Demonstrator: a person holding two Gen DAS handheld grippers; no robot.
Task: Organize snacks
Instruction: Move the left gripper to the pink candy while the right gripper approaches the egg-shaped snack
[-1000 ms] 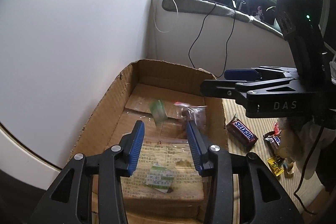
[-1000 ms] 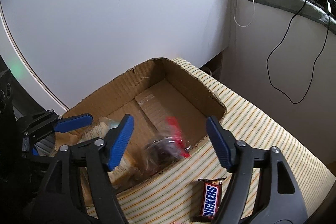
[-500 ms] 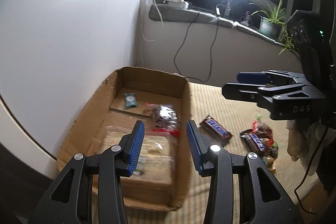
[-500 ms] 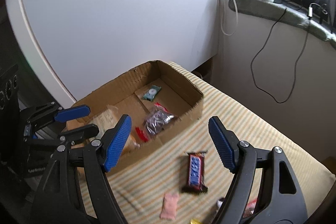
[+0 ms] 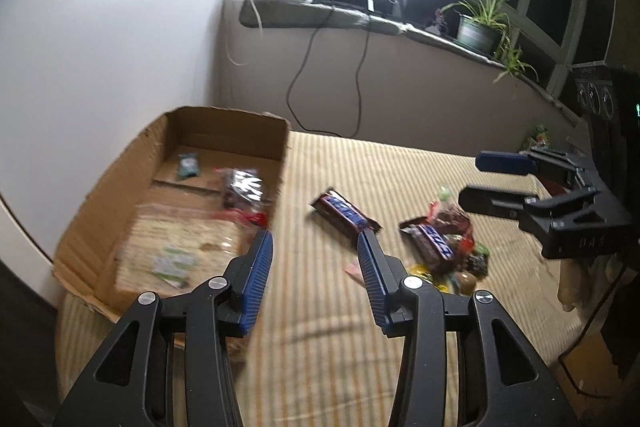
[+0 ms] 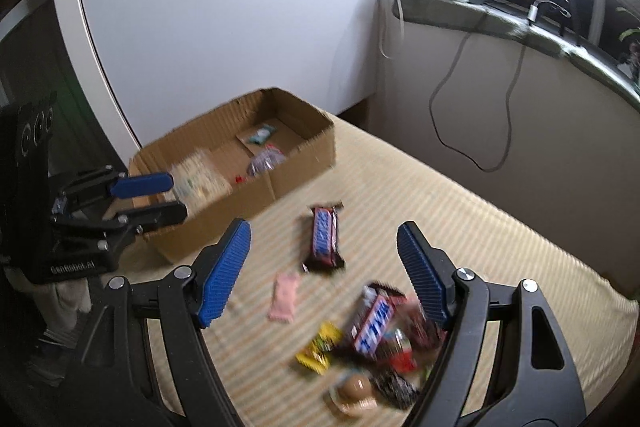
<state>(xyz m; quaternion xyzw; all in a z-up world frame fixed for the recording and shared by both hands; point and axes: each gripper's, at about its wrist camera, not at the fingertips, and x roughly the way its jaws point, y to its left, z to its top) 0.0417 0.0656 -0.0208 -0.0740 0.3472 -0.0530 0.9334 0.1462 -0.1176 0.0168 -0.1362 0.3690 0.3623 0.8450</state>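
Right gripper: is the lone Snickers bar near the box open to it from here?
Probably yes. The right gripper is open and empty, and the Snickers bar lies alone on the striped mat, apart from the cardboard box and the snack pile. Nothing blocks it.

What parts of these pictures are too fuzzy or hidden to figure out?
- Small green packet in the brown cardboard box, left wrist view: too small and blurred to read.
- Heap of mixed wrapped snacks, right wrist view: motion blur; the right gripper finger covers part.
- Pale pink wrapper, right wrist view: print blurred.
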